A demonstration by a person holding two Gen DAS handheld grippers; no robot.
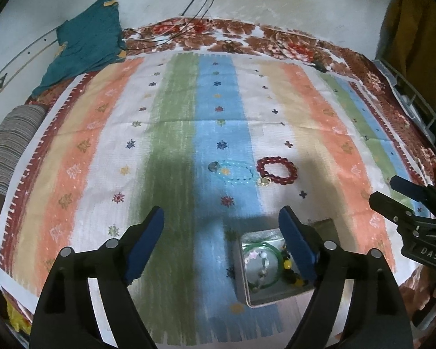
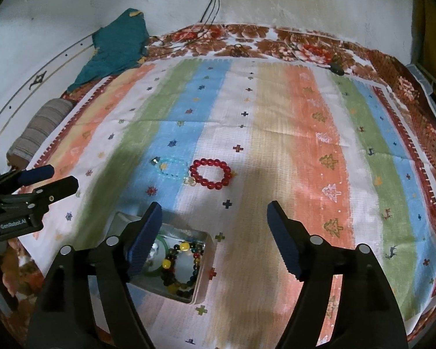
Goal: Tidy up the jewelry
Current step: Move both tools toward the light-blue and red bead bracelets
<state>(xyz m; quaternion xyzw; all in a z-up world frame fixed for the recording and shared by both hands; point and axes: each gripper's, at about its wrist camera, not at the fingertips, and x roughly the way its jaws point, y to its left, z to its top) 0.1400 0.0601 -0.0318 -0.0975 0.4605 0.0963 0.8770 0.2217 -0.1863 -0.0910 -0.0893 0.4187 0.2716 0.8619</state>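
I see the red bead bracelet [image 2: 210, 173] lying flat on the striped cloth [image 2: 276, 145], a closed ring slightly wider across than deep, its long axis running left to right in my right wrist view; a small pale charm [image 2: 190, 181] sits at its near-left edge. Just beside it on the left, on the blue stripe, lies a pale blue bead bracelet [image 2: 171, 167], also flat, with a dark metallic piece [image 2: 155, 160] at its far-left end. Nearer to me stands a shallow metal tin [image 1: 248, 296], open on top, holding a green bangle [image 1: 271, 280], a strand of pale beads [image 1: 261, 264], and a multicoloured bracelet [image 2: 183, 264] of dark, yellow and teal beads. The left gripper [image 1: 221, 218] hovers over the tin's far-left side with its jaws spread and nothing between them. The right gripper [image 2: 215, 213] hangs just right of the tin, jaws likewise wide apart and bare. Farther off, a teal garment [image 1: 84, 43] lies at the bed's far-left corner, by a striped bolster [image 1: 13, 142].
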